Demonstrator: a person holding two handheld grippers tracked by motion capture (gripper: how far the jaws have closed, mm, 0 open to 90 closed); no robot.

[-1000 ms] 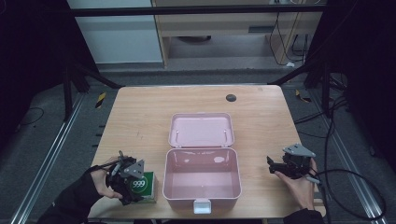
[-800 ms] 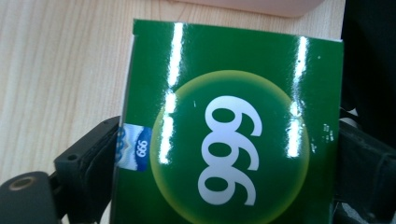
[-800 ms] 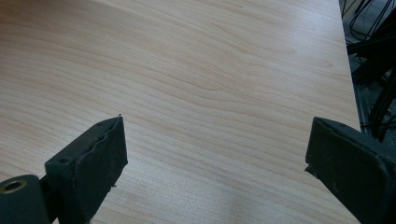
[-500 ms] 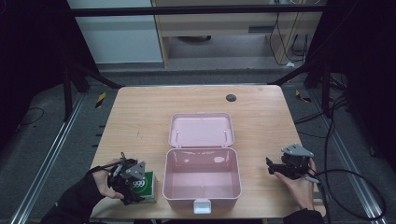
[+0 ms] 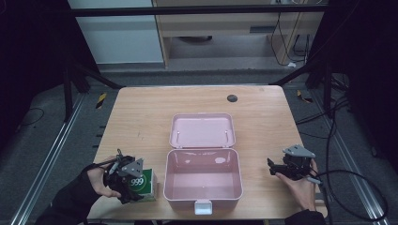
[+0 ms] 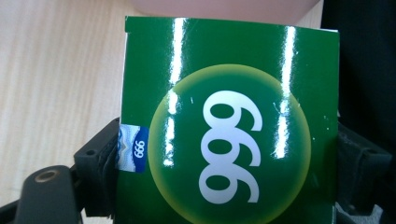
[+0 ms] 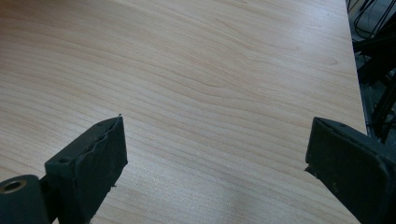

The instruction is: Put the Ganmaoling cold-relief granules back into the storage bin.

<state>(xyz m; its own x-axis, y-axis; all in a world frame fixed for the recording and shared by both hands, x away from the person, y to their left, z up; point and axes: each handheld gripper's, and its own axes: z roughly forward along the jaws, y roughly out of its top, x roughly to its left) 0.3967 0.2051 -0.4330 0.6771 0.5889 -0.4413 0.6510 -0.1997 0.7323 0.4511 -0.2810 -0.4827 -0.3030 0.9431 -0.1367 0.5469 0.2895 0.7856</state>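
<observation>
A green box marked 999 (image 5: 143, 184) rests at the table's front left, just left of an open pink case (image 5: 202, 172). My left gripper (image 5: 133, 187) is shut on the green box (image 6: 229, 126); in the left gripper view both jaws press against its sides. The case's lid (image 5: 202, 130) lies flat behind its tray, which looks bare inside. At the front right, my right gripper (image 5: 271, 166) stays low over the wood, open, with nothing between its jaws. The right gripper view has bare tabletop (image 7: 196, 79) between the two pads.
A small dark round mark (image 5: 232, 98) sits near the table's far edge. The pink case has a white latch (image 5: 202, 206) at its front. Cables (image 5: 356, 187) trail off the right side of the table. Dark floor and metal frame legs surround the table.
My left gripper with the green box has shifted slightly right, toward the pink case. The right gripper has barely moved.
</observation>
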